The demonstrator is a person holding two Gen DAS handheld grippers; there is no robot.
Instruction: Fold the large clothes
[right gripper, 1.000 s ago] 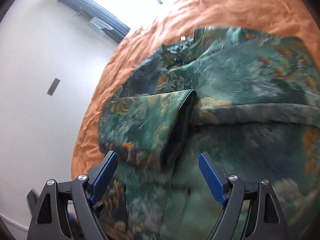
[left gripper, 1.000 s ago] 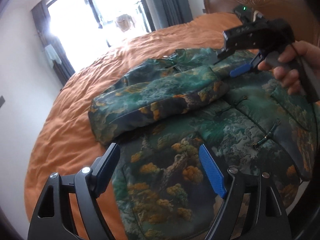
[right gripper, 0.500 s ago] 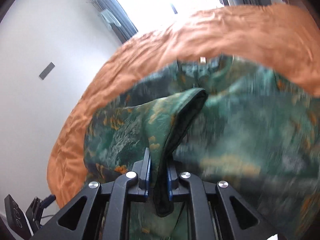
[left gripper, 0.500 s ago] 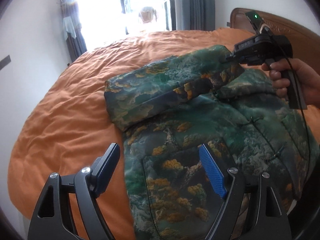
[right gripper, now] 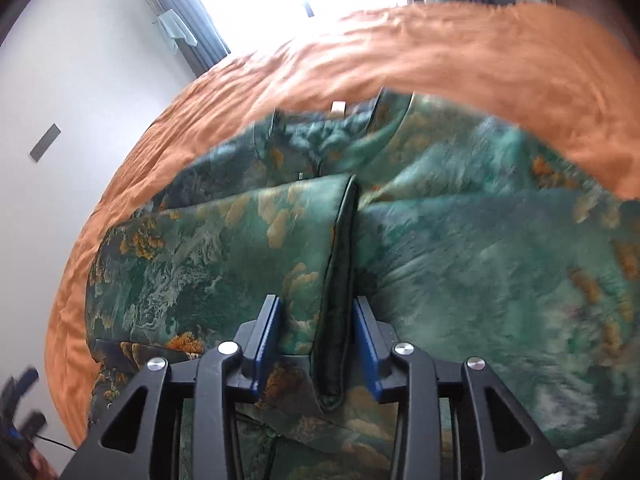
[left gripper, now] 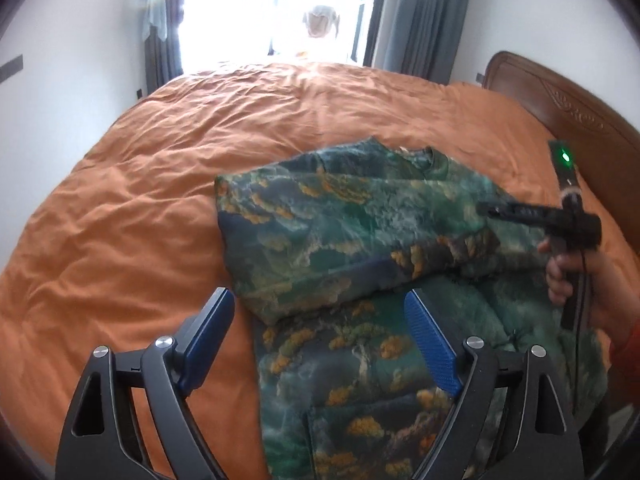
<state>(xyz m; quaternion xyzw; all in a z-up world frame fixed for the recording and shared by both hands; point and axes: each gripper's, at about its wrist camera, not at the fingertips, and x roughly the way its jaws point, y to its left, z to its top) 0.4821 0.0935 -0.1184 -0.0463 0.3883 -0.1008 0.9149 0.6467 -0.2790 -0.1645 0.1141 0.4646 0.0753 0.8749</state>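
Green-and-gold patterned jacket spread on the orange bed.
Right tool, pads slightly parted, straddles the folded sleeve's cuff; left tool hovers wide open over the hem.

A green patterned jacket lay on the orange bedspread, one sleeve folded across its chest. The left gripper hung over the jacket's lower edge, its blue-padded fingers spread wide and holding nothing. The right gripper (seen side-on, its jaw gap unclear) reached to the sleeve's cuff end, with a wooden headboard beyond.
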